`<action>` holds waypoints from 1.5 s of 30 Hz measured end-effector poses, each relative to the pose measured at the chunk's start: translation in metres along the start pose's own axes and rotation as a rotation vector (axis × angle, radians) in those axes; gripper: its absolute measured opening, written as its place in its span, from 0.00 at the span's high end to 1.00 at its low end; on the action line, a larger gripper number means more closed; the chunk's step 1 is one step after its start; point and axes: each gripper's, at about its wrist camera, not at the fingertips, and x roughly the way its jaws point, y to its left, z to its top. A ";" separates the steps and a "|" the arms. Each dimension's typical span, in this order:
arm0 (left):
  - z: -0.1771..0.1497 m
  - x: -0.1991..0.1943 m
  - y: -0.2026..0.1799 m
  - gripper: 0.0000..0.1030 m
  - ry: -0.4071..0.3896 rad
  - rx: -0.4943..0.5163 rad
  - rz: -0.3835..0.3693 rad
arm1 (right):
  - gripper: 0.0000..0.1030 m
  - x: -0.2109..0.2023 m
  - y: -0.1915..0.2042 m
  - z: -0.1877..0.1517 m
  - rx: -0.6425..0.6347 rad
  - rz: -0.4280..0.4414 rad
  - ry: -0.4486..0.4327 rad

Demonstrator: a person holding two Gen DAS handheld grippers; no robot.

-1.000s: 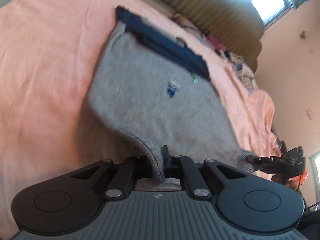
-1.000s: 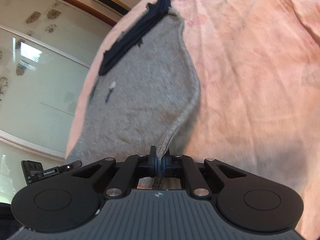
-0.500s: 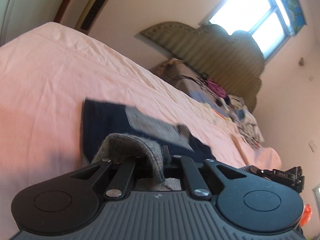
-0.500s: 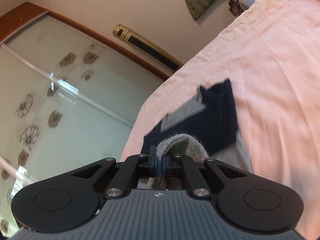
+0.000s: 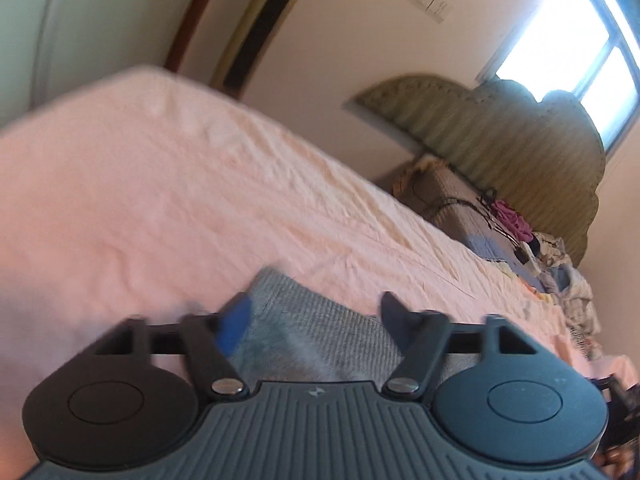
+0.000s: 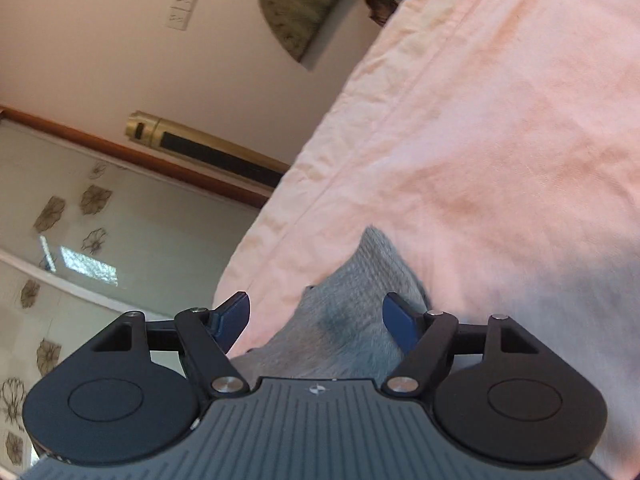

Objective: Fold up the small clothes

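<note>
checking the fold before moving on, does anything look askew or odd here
Nothing stands out. The grey garment lies on the pink sheet, and the left gripper and right gripper are open above it. The far corner looks pointed, not neatly squared.

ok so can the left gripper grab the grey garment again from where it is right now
Probably yes. The left gripper is open, and the grey garment lies on the pink sheet right between its spread fingers, with nothing else in the way.

No text, label or number is readable.
</note>
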 end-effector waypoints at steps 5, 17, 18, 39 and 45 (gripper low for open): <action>-0.067 -0.093 0.023 0.18 -0.046 -0.077 0.009 | 0.26 -0.073 0.016 -0.038 -0.126 -0.060 -0.010; -0.174 -0.127 0.043 0.11 -0.042 -0.551 -0.202 | 0.14 -0.157 -0.006 -0.151 -0.003 -0.117 -0.048; -0.168 -0.121 0.040 0.11 -0.053 -0.549 -0.187 | 0.09 -0.149 -0.004 -0.147 0.016 -0.122 -0.080; -0.136 -0.149 0.010 0.96 0.012 -0.420 -0.195 | 0.89 -0.120 0.036 -0.121 -0.033 -0.045 -0.114; -0.193 -0.216 0.027 0.96 0.105 -0.388 -0.166 | 0.89 -0.187 0.032 -0.166 -0.047 -0.029 -0.025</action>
